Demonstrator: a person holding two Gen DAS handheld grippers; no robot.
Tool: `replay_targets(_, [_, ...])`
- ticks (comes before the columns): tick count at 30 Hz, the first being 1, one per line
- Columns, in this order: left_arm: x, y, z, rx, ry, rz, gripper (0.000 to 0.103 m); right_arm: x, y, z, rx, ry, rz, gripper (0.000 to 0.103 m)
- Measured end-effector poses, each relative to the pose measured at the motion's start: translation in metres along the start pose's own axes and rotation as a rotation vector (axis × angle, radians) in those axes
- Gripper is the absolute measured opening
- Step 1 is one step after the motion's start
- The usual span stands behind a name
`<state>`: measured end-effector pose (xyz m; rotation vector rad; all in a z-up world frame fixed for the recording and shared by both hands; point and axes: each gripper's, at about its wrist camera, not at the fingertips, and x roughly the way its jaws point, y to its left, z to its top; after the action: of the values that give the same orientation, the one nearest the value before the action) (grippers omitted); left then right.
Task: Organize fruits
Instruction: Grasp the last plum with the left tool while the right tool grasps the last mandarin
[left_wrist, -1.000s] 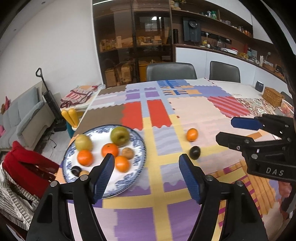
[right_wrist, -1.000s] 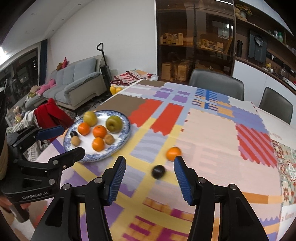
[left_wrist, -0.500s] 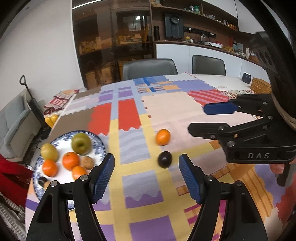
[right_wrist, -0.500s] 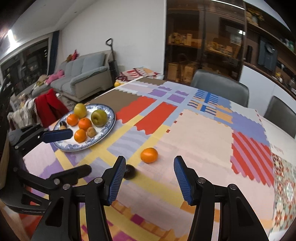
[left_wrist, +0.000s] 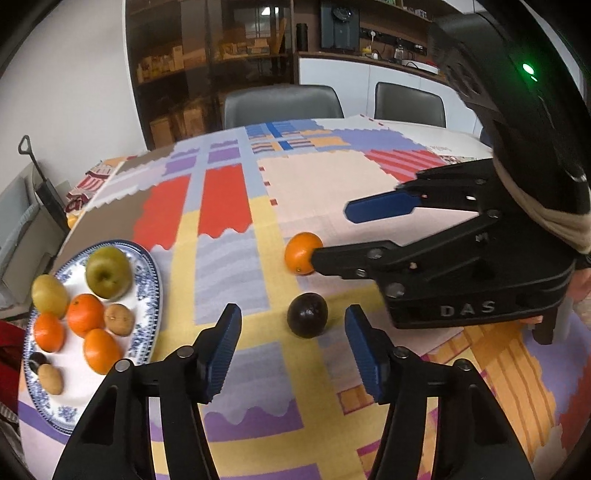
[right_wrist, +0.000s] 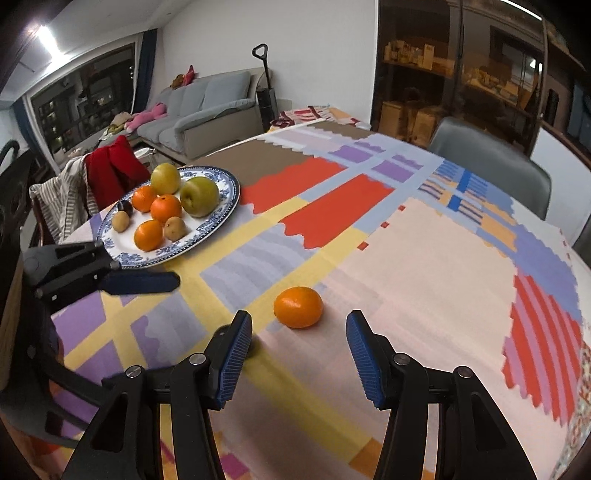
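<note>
A blue-patterned plate (left_wrist: 149, 291) (right_wrist: 221, 218) holds two green apples, several oranges, kiwis and a dark plum. A loose orange (left_wrist: 301, 253) (right_wrist: 298, 307) and a dark plum (left_wrist: 307, 319) lie on the patchwork cloth. My left gripper (left_wrist: 291, 332) is open, its fingers either side of the dark plum, just short of it. My right gripper (right_wrist: 297, 339) is open, just short of the loose orange; in the left wrist view its lower finger (left_wrist: 354, 256) hides part of the orange. The plum is nearly hidden behind the right gripper's left finger in the right wrist view.
Two grey chairs (left_wrist: 282, 103) stand at the table's far side. A sofa (right_wrist: 199, 114) and a chair with a red garment (right_wrist: 107, 170) are beyond the table's left edge. The left gripper's finger (right_wrist: 140, 282) reaches in beside the plate.
Both grippers moved forward and lower towards the two loose fruits. The plum now sits between the left fingers and the orange just ahead of the right fingers. Both stayed open.
</note>
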<state>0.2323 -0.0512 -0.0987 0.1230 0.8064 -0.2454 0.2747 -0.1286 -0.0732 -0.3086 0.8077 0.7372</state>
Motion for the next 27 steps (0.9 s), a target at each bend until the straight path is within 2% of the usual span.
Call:
replay_targets(6, [0.013, 0.002, 0.001, -0.033, 0.02, -0.026, 0.051, 0.02, -0.008, 0.002, 0.039, 0.017, 0.046, 0.049])
replay_targets(9, [0.02, 0.003, 0.003, -0.038, 0.03, -0.031, 0.042, 0.027, -0.01, 0.003, 0.044, 0.026, 0.067, 0.046])
replay_targets(14, [0.027, 0.007, 0.002, -0.067, 0.046, -0.056, 0.036, 0.041, -0.014, 0.005, 0.064, 0.052, 0.102, 0.038])
replay_targets(16, [0.026, 0.007, 0.002, -0.071, 0.048, -0.07, 0.027, 0.043, -0.015, 0.005, 0.068, 0.053, 0.107, 0.038])
replay_targets(21, [0.018, 0.012, -0.001, -0.08, 0.056, -0.055, 0.027, 0.039, -0.016, 0.001, 0.097, 0.04, 0.095, 0.038])
replay_targets(27, [0.005, 0.021, -0.007, -0.108, 0.046, -0.039, 0.027, 0.026, -0.011, -0.004, 0.113, 0.02, 0.041, 0.038])
